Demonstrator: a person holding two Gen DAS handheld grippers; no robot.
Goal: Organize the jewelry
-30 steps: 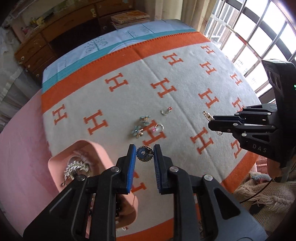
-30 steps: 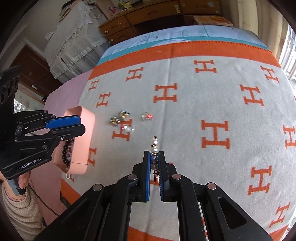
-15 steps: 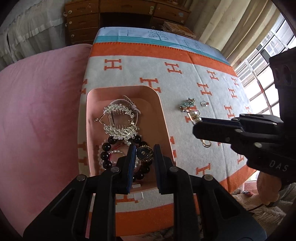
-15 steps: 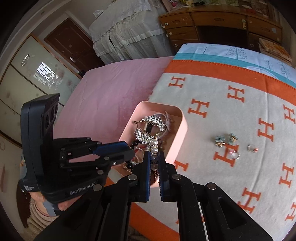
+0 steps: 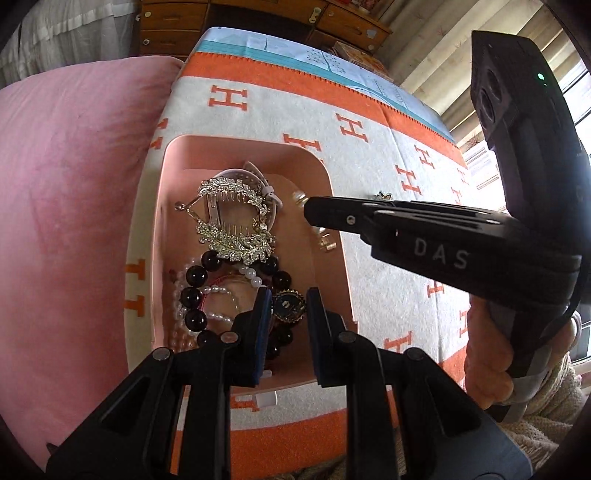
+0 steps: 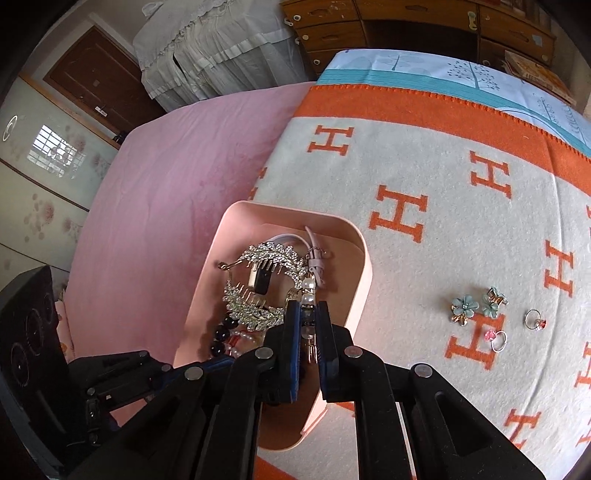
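Two grippers hang over the pink tray (image 5: 334, 236), each carrying one piece to drop. Nearest in the left wrist view, the left gripper (image 5: 284, 308) has its fingers drawn in to a narrow gap, pinching a dark round brooch (image 5: 290, 305) with a gilt edge at the lower middle of the frame, just above the black bead bracelet (image 5: 195, 275) and the pearl strand (image 5: 251, 277) that lie in the near end of the tray. In the right wrist view, the right gripper (image 6: 307, 325) at lower centre is almost fully closed on a slim pearl-and-gold pin (image 6: 308, 291), whose pearl end pokes up past the fingertips; its fingers have just parted a little, yet the pin sits between the pads. Beyond it, mid-tray, lie the rhinestone leaf hair comb (image 6: 266, 284) and a pale pink watch strap (image 6: 314, 247).

Both pieces appear to be over the tray, so the step in hand looks like the release. The next move, as I judge it, calls for easing each pair of fingers apart low over a free patch of the tray floor, so that neither piece snags on the comb.

Farther off, at the right of the right wrist view, two blue flower earrings (image 6: 476, 304) and two rings (image 6: 517, 328) wait on the orange-and-cream H-pattern blanket (image 6: 424, 166), well apart from the tray. Behind that, a pink bed cover (image 6: 177, 177) spreads to the left and a wooden dresser (image 6: 406, 26) stands along the top.
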